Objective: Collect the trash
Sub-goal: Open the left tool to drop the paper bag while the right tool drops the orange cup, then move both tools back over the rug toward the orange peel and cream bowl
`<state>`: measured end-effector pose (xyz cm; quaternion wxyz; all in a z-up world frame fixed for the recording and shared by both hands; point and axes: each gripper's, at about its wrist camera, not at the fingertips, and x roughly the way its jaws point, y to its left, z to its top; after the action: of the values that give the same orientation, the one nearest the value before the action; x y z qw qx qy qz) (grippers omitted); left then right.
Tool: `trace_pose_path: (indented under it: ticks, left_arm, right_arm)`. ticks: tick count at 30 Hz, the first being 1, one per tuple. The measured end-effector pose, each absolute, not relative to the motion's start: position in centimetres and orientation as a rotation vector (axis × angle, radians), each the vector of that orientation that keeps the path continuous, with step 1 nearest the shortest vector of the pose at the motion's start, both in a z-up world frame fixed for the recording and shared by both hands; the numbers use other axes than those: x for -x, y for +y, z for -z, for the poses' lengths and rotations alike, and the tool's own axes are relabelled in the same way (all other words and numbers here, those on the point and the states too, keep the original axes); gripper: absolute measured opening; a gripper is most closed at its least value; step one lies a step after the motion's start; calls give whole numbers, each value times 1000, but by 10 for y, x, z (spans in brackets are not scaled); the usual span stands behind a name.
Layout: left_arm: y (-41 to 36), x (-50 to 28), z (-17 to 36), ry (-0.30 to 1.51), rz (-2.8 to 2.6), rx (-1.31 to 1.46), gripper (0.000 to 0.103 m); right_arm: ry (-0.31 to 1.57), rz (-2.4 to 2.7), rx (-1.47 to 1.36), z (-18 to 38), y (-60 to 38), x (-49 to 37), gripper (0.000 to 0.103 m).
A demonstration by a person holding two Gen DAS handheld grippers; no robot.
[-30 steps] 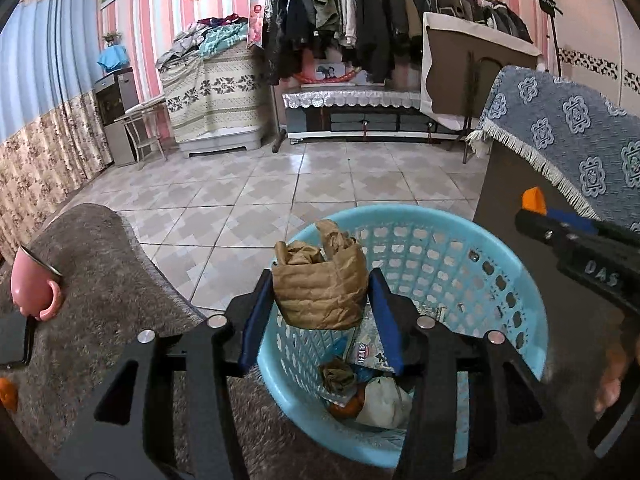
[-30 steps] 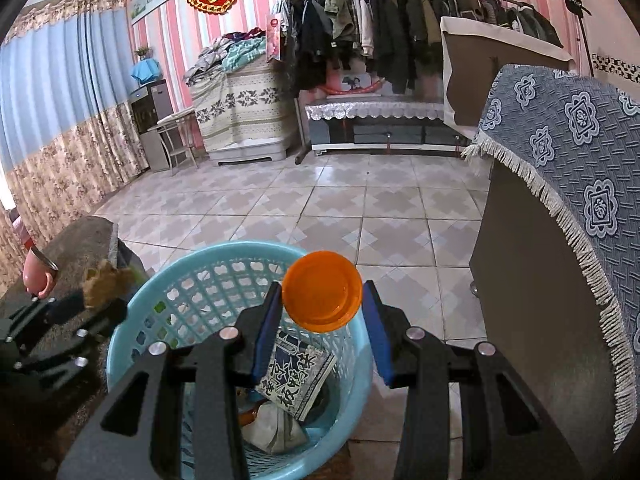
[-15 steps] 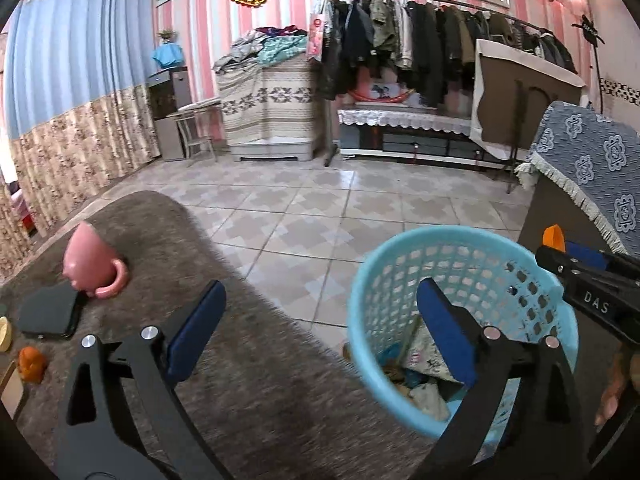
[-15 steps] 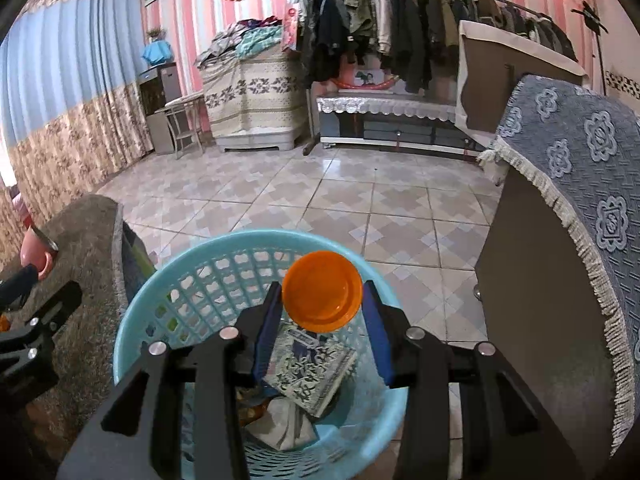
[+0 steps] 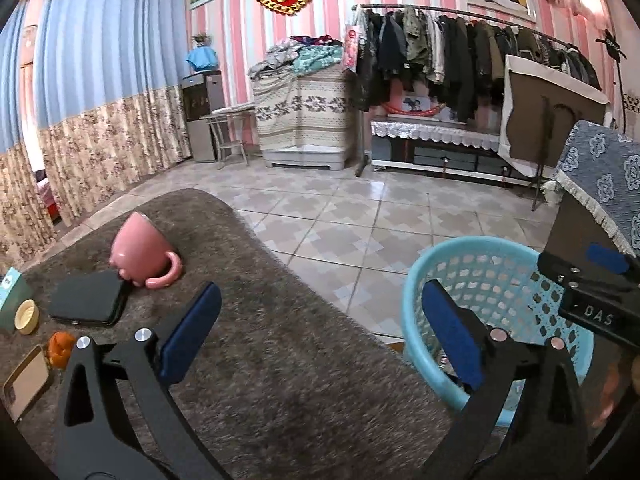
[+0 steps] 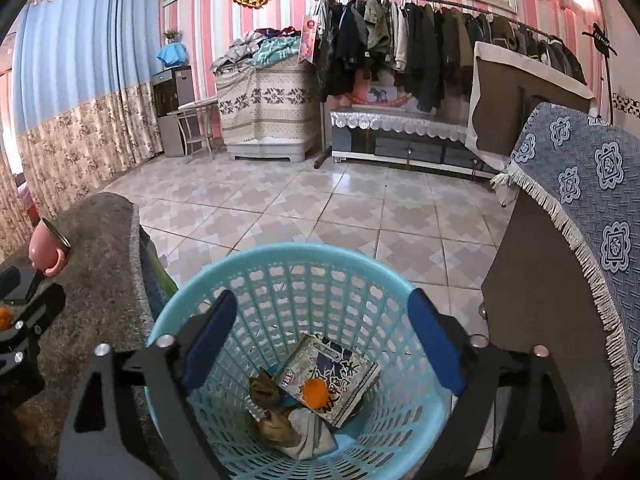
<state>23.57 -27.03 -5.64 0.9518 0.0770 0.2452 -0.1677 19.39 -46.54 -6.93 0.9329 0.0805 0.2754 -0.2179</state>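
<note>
A light blue plastic basket (image 6: 288, 250) stands on the floor beside the brown shaggy table top (image 5: 280, 360). Inside it lie a printed packet (image 6: 340, 376), an orange cap (image 6: 314, 394) on top of the packet, crumpled brown paper (image 6: 276, 426) and a white wad (image 6: 310, 438). My right gripper (image 6: 322, 312) hangs over the basket, its jaws opening with nothing between them. My left gripper (image 5: 320, 312) is over the table top, left of the basket (image 5: 480, 256), jaws opening and empty. A small orange piece (image 5: 60, 344) lies at the table's left.
On the table lie a tipped pink mug (image 5: 138, 254), a black case (image 5: 88, 300), a teal box (image 5: 12, 292), a small yellow disc (image 5: 26, 316) and a tan card (image 5: 24, 380). A cabinet with a blue patterned cloth (image 6: 580, 208) stands right of the basket. Tiled floor lies beyond.
My left gripper opened, dropped the crumpled brown paper into the basket and swung left over the table. My right gripper opened and the orange cap fell onto the packet.
</note>
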Motion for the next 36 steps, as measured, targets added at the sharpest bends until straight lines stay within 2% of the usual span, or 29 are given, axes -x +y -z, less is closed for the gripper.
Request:
trace_pose_path:
  ticks: [4, 20, 36]
  left_arm:
    - [-256, -235, 51, 491, 317, -140, 97]
    - [-155, -233, 43, 511, 228, -68, 97]
    - [-19, -215, 41, 517, 47, -16, 97]
  right_arm:
    - [540, 450, -156, 62, -460, -192, 96]
    - [512, 317, -179, 45, -400, -202, 99]
    - [516, 157, -48, 55, -310, -209, 99]
